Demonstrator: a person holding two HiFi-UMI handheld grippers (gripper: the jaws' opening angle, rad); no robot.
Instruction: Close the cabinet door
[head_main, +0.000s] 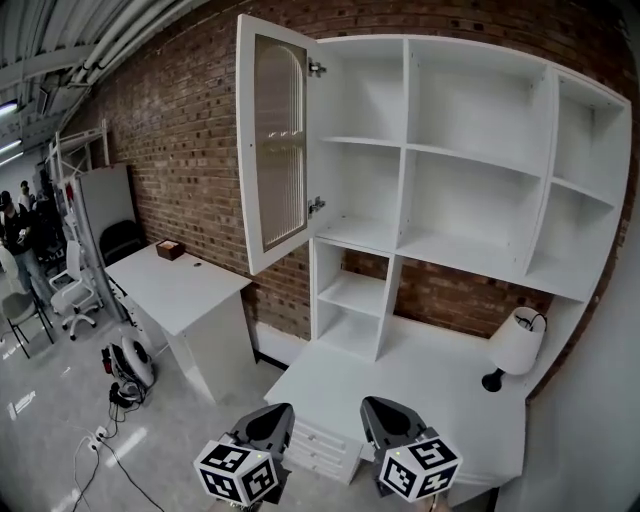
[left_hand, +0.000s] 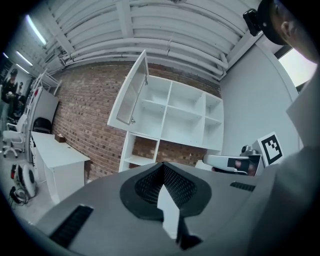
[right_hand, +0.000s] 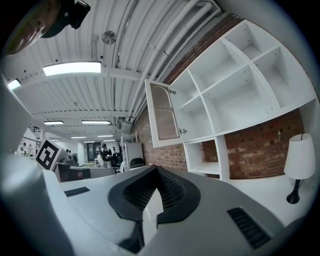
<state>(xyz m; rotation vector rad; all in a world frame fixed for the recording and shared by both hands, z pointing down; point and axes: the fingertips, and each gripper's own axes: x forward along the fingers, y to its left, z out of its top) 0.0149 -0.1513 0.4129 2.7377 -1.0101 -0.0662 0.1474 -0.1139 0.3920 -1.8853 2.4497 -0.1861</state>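
Observation:
The white cabinet door (head_main: 275, 155), with an arched ribbed glass pane, stands swung wide open at the upper left corner of the wall shelf unit (head_main: 470, 150), hinged on its right edge. It also shows in the left gripper view, door (left_hand: 131, 95), and in the right gripper view, door (right_hand: 163, 112). My left gripper (head_main: 268, 425) and right gripper (head_main: 392, 420) sit side by side at the bottom of the head view, well short of the door. Both point level toward the cabinet. The left gripper (left_hand: 162, 167) and right gripper (right_hand: 156, 170) have their jaws together with nothing between them.
A white desk (head_main: 420, 390) with drawers (head_main: 320, 450) lies under the shelves, and a white lamp (head_main: 515, 345) stands on its right. A separate white table (head_main: 180, 285) with a small brown box (head_main: 170, 249) stands left. Cables (head_main: 110, 440), chairs and people are far left.

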